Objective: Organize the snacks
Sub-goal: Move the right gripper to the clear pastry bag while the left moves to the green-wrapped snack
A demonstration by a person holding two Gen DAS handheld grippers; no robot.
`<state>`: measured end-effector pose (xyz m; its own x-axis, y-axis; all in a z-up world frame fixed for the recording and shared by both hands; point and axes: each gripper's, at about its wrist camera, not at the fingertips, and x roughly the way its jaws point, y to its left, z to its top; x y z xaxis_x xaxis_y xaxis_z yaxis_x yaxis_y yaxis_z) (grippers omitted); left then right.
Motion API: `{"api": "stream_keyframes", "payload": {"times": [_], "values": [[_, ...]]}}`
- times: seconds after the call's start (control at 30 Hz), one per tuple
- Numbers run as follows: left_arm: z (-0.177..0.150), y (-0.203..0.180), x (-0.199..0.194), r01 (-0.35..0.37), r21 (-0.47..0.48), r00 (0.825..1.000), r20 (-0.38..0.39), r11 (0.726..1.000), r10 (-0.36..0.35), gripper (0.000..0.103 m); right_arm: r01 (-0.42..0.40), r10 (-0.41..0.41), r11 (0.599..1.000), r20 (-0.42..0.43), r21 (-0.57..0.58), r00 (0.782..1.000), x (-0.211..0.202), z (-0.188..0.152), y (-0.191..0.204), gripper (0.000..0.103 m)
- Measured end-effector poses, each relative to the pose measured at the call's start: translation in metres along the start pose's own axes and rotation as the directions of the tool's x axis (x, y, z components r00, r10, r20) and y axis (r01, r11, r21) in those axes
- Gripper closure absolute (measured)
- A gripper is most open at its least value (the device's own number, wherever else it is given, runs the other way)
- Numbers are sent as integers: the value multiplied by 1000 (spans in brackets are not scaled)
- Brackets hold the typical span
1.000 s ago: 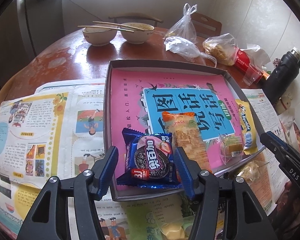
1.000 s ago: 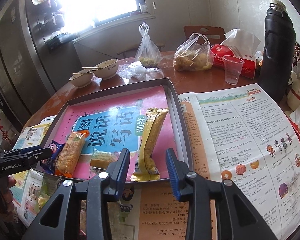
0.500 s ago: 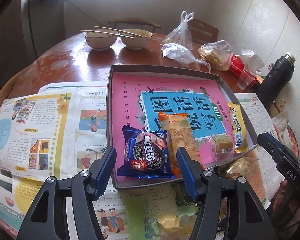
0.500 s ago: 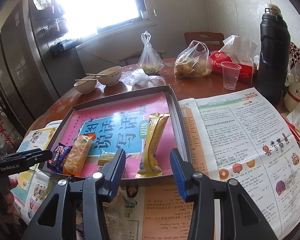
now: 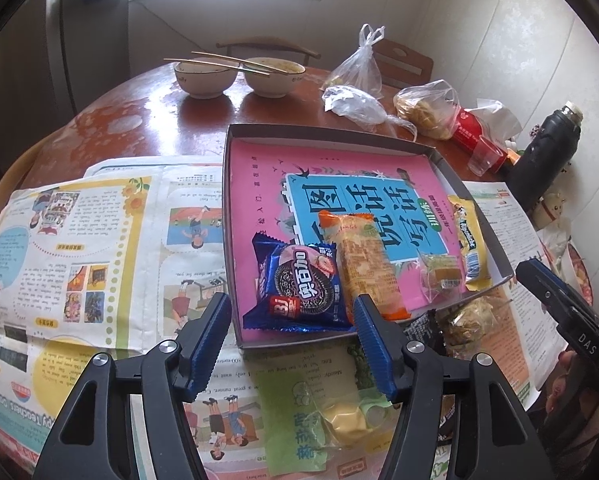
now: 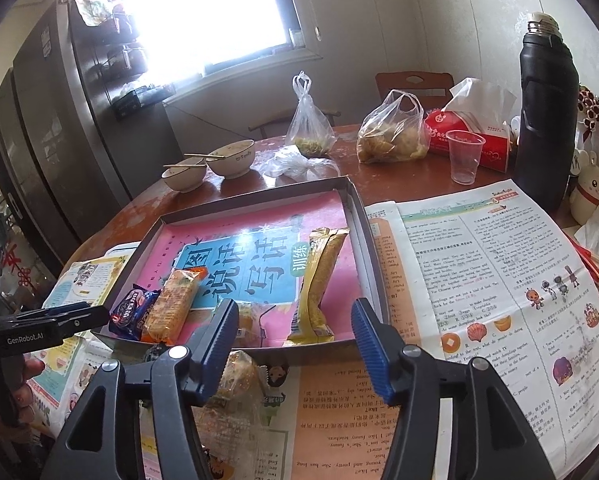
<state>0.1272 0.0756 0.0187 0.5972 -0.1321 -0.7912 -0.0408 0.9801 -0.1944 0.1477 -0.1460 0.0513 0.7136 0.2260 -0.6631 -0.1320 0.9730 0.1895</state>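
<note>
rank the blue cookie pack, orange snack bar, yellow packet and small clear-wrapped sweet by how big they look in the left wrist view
1. blue cookie pack, though it lies nearest the camera, which flatters it
2. orange snack bar
3. yellow packet, close to the bar in length but narrower and farther off, so unsure
4. small clear-wrapped sweet, clearly smallest

Four snack packets [image 5: 299, 288] in the tray [image 5: 327, 134], two bowls [image 5: 205, 78].
</note>
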Motion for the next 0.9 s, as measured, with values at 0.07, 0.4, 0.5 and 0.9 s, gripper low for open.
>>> {"api": "stream_keyframes", "payload": {"times": [0.07, 0.4, 0.5, 0.9], "values": [[-2, 0, -1, 0, 3, 1000, -2, 1000, 0, 38, -2, 2, 1000, 1, -3, 1000, 0, -1, 1, 44], [-15, -4, -4, 3, 15, 1000, -9, 1000, -3, 38, -11, 11, 1000, 7, -4, 1000, -4, -6, 3, 38], [-20, -4, -5, 11, 15, 1000, -11, 1000, -10, 38, -13, 13, 1000, 4, -10, 1000, -6, -9, 6, 37], [-33, -8, -8, 17, 31, 1000, -25, 999, -16, 38, -29, 29, 999, 0, -37, 1000, -12, -16, 18, 30]]}}
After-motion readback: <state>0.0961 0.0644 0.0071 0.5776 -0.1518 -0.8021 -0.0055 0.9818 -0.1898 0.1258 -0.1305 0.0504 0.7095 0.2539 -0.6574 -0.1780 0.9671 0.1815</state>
